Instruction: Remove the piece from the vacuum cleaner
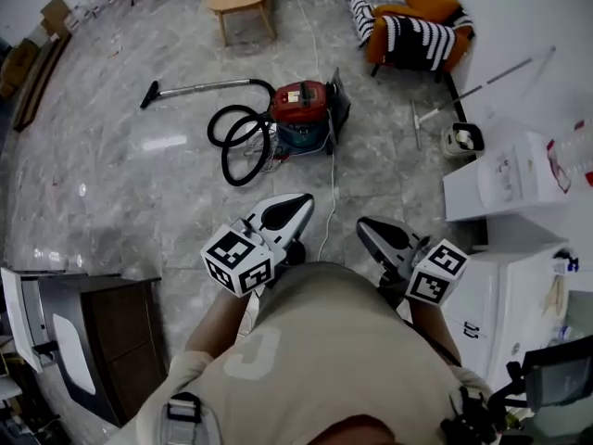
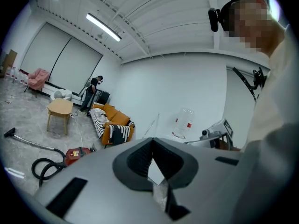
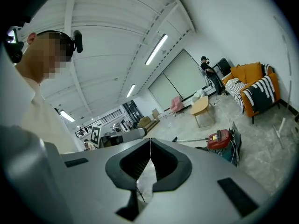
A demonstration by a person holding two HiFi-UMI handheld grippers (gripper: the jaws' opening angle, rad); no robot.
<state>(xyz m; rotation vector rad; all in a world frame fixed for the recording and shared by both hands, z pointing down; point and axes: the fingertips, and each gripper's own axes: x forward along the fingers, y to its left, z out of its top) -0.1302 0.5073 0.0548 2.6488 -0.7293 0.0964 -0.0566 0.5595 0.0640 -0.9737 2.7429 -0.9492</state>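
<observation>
Left hand-held gripper [image 1: 298, 204]: jaws together, nothing between them.
Right hand-held gripper [image 1: 367, 227]: jaws together, empty.
Vacuum cleaner [image 1: 301, 108]: mid-floor [image 1: 139, 184], well apart from both; hose [image 1: 236, 139] coiled beside it.

The head view looks steeply down past the person [image 1: 334, 360] onto the floor [image 1: 139, 184], while both gripper views sit low, facing out across the room; all three share the distant vacuum cleaner [image 1: 301, 108] and sofa [image 1: 412, 17].

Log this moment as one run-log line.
left gripper: shut, empty | right gripper: shut, empty | vacuum cleaner: on floor, untouched
</observation>
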